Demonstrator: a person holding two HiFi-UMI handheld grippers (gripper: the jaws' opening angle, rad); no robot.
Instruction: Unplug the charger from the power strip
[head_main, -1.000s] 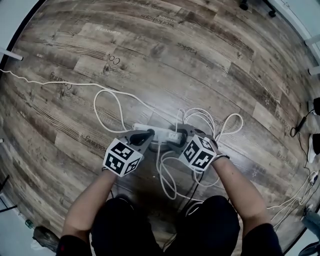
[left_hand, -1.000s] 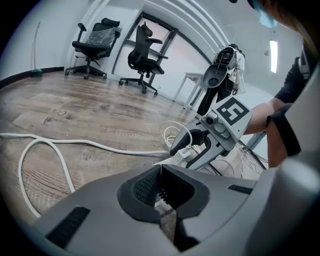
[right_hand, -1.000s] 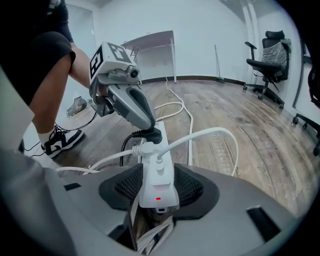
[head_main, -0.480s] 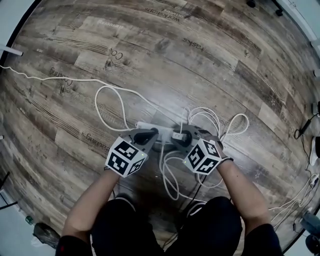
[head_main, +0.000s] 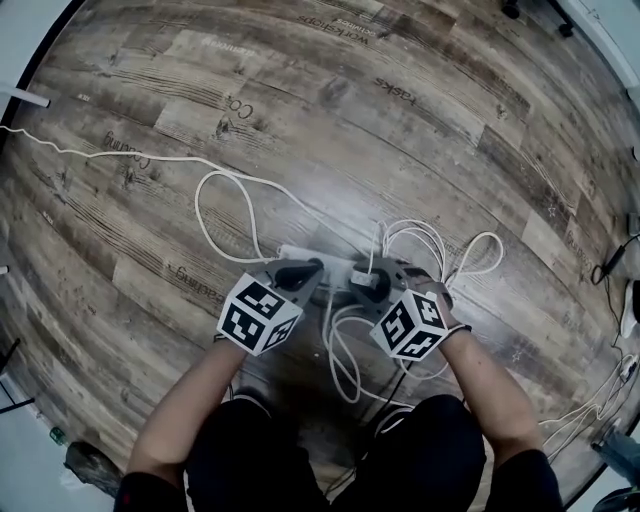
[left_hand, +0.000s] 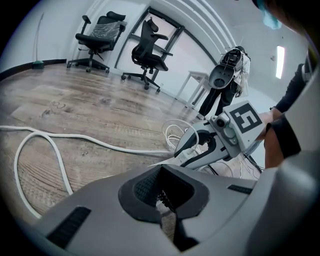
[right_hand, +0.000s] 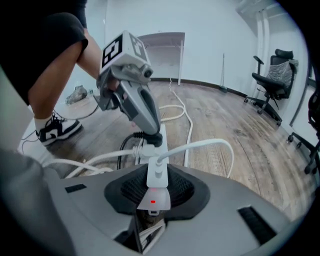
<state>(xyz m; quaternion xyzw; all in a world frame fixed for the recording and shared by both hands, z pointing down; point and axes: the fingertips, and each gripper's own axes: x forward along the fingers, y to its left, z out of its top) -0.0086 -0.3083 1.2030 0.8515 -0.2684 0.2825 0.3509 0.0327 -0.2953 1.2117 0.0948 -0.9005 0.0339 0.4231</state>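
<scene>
Wood floor (head_main: 400, 120) fills head view. Person's forearms (head_main: 190, 400) enter from 6 o'clock. White cable (head_main: 222, 215) loops at 9 o'clock of strip and trails off toward 10. Thinner cord coil (head_main: 440, 250) at 3 o'clock. Power strip (head_main: 335, 266) flat on floor just below centre. Left gripper (head_main: 303, 272) in from 7 o'clock, jaws together, nothing between, tip on strip by black plug (right_hand: 148, 139). Right gripper (head_main: 366, 284) in from 5 o'clock, clenched on white charger (right_hand: 154, 181), red light lit, at strip's 3 o'clock end.

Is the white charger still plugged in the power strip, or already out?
Plugged in, it appears: the charger stands on the power strip between the right tool's pads, and a red light glows.
</scene>
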